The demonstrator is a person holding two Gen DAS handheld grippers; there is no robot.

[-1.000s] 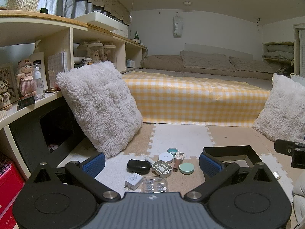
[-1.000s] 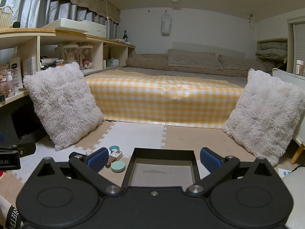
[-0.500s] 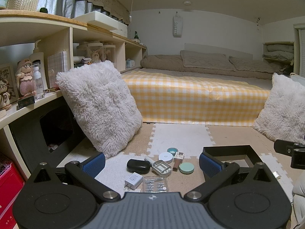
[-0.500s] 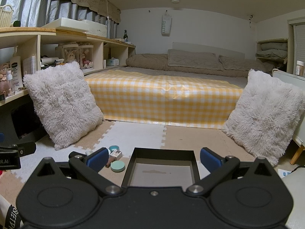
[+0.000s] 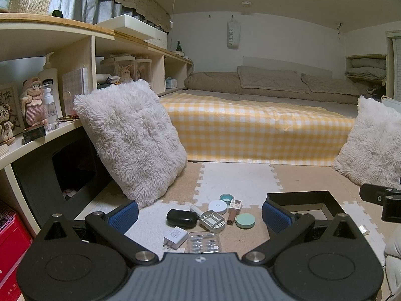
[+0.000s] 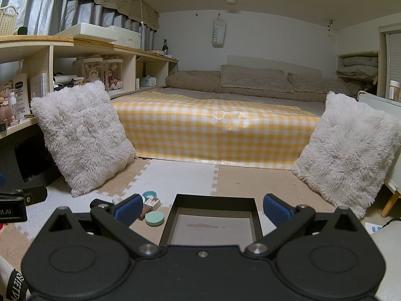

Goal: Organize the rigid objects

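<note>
Several small rigid objects lie on the foam floor mat: a black case [image 5: 181, 217], a white charger [image 5: 175, 237], a clear plastic box [image 5: 204, 241], a grey tray-like piece [image 5: 212, 220], a white round puck [image 5: 217, 205], a teal jar [image 5: 226, 197], a brown tube [image 5: 232, 216] and a green round compact [image 5: 245, 220]. An empty black tray [image 6: 213, 222] sits to their right. My left gripper [image 5: 200, 216] is open above the objects. My right gripper [image 6: 202, 208] is open above the black tray, holding nothing.
A fluffy white pillow [image 5: 130, 138] leans on the shelf unit [image 5: 37, 135] at left. Another pillow [image 6: 348, 148] stands at right. A bed with yellow checked cover [image 6: 215, 133] lies beyond the mat.
</note>
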